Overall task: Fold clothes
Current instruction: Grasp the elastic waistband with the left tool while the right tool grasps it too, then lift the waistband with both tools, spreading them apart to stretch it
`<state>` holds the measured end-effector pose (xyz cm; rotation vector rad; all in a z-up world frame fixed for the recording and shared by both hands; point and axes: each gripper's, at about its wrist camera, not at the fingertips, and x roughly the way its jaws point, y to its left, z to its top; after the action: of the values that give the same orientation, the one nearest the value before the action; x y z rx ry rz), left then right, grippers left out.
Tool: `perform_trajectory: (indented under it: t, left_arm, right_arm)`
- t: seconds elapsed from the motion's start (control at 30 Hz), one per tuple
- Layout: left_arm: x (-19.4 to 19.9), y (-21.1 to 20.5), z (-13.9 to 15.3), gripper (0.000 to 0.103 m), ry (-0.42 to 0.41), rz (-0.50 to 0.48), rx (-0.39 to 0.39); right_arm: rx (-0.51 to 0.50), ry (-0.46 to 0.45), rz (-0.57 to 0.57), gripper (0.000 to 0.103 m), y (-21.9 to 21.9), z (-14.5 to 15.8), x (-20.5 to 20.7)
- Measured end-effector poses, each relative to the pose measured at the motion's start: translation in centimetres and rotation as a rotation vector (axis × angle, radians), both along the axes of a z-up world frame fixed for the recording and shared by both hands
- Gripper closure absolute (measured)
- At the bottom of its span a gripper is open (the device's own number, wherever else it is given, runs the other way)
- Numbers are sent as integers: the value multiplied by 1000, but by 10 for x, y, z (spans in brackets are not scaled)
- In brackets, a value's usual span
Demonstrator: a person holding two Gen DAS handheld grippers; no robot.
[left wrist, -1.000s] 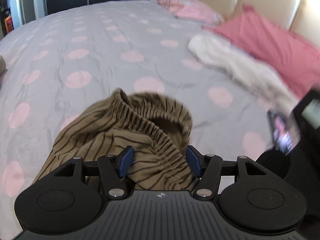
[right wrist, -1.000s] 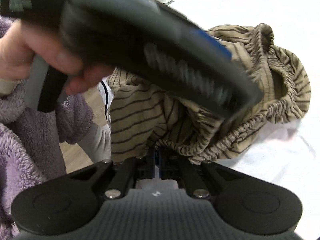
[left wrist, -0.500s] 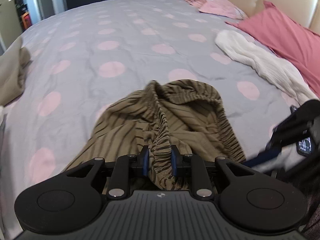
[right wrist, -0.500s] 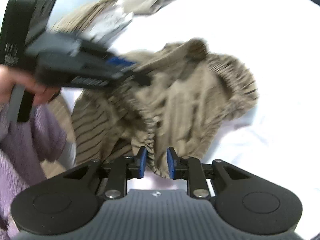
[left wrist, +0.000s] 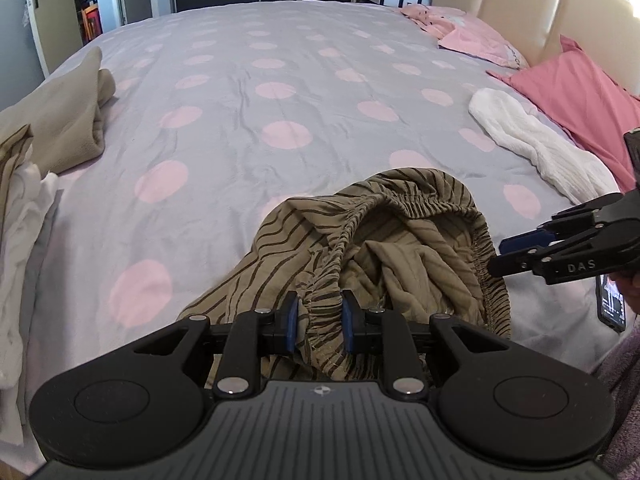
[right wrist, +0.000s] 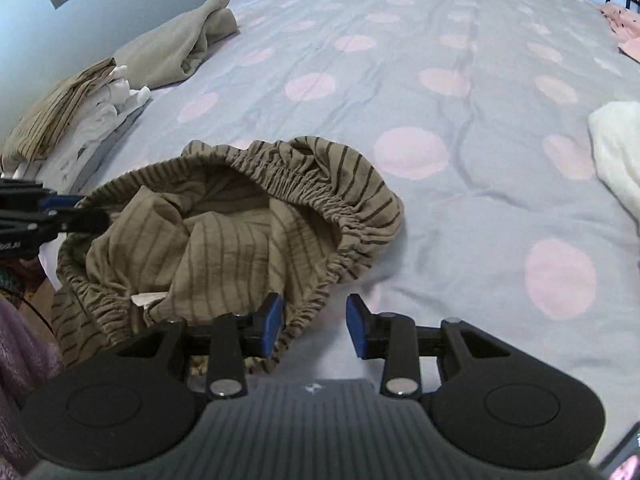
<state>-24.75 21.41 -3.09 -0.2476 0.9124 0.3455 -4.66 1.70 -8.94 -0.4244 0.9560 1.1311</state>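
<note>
Lying bunched, striped trousers [left wrist: 384, 236]; waistband between left tongs [left wrist: 319, 322], beside right tongs [right wrist: 315, 323].

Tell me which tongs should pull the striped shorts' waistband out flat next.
Left. The left tongs are shut on the waistband of the striped shorts, so they can pull at once. The right tongs are open, with only their left pad touching the waistband edge, and must close first.

two hand-held grippers — left hand-held gripper [left wrist: 317, 316] and right hand-held gripper [right wrist: 315, 320]; one striped garment [left wrist: 384, 252] near; one white garment [left wrist: 536, 152] right; two pink pillows [left wrist: 580, 100] far right; one phone [left wrist: 610, 306].
</note>
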Motion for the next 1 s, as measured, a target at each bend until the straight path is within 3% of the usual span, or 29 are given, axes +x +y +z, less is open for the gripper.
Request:
perform_trajectory:
  t: [0.17,0.33,0.4,0.57,0.7,0.73,0.8,0.87,1.0]
  left_arm:
    - [-11,3,5,84,-27,14,-1]
    - [-23,7,18,84,-61,60,55]
    - [-28,9,19,85,-55,87,81]
    - [-35,12,16,92,-7,107,157]
    - [-37,12,9,91,4,96,122]
    - [-38,13,8,89,5,103,109]
    - [-40,14,6,73,5,122,88]
    - [-42,14,6,64,0,138,73]
    - [-46,8,12,63,-19,170,35]
  right_arm:
    - [-7,-20,-13,64,9,-2,4]
    - [-21,-30,-22,68,18,-6,7]
    - [-36,-19,-10,97,23,-10,4]
    - [-34,-93,20,95,28,-2,-9]
    - [-37,-192,62,78,35,0,-23]
    - [-37,-202,67,77,37,-1,-23]
    - [-37,-218,73,77,40,-3,-23]
    - [-51,-235,77,77,44,-7,-23]
    - [-74,-243,83,77,49,-12,-24]
